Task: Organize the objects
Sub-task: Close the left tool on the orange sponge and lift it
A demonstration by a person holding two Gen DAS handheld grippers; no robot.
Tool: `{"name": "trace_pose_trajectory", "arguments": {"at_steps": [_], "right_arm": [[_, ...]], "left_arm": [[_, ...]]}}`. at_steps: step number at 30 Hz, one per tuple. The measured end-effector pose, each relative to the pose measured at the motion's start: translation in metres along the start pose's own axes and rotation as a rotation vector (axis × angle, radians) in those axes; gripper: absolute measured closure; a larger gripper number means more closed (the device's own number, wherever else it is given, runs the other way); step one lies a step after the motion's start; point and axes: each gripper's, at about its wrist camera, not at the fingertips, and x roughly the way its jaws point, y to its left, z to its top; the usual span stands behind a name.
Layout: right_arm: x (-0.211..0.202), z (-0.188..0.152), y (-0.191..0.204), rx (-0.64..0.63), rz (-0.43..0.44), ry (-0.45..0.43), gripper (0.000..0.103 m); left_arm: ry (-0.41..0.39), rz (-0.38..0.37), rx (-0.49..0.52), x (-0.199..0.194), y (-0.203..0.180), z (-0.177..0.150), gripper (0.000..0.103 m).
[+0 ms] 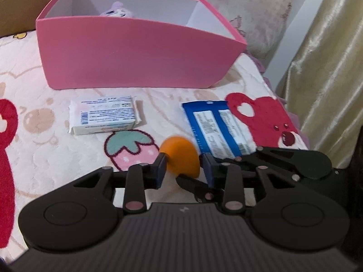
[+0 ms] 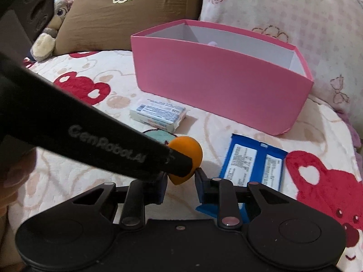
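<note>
An orange teardrop sponge [image 1: 180, 156] sits between the fingers of both grippers. In the left wrist view my left gripper [image 1: 185, 170] has its left pad touching the sponge and its right pad a little apart from it. In the right wrist view my right gripper [image 2: 180, 181] closes on the sponge's [image 2: 186, 156] lower end, and the left gripper's black body [image 2: 102, 145] crosses in front. A white tissue pack [image 1: 104, 115] and a blue packet [image 1: 217, 127] lie on the blanket before the pink box [image 1: 136, 56].
The pink box [image 2: 217, 77] is divided inside and holds a purple plush toy [image 1: 116, 11]. A patterned blanket [image 1: 56, 154] covers the bed. A brown pillow [image 2: 127, 11] and a grey plush [image 2: 52, 27] lie behind. A gold curtain [image 1: 329, 68] hangs at the right.
</note>
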Motion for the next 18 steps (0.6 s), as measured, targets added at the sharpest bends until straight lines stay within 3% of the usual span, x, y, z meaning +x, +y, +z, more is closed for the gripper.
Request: {"name": "trace_pose_trajectory", "arguments": {"at_steps": [3, 6, 10, 11, 18], "right_arm": [[0.008, -0.003, -0.004, 0.012, -0.003, 0.006, 0.065], [0.016, -0.005, -0.011, 0.037, 0.011, 0.014, 0.059], [0.022, -0.008, -0.016, 0.076, 0.045, 0.014, 0.061], [0.022, -0.009, -0.015, 0.072, 0.055, 0.013, 0.066], [0.005, -0.004, -0.008, 0.066, 0.045, -0.005, 0.067]], "left_arm": [[0.006, -0.01, -0.032, 0.008, 0.008, 0.002, 0.062], [0.003, -0.046, -0.072, 0.012, 0.015, -0.001, 0.066], [0.005, -0.081, -0.118, 0.016, 0.02, -0.008, 0.071], [0.003, -0.08, -0.117, 0.016, 0.02, -0.01, 0.071], [-0.022, -0.086, -0.085, -0.002, 0.01, -0.011, 0.071]]}}
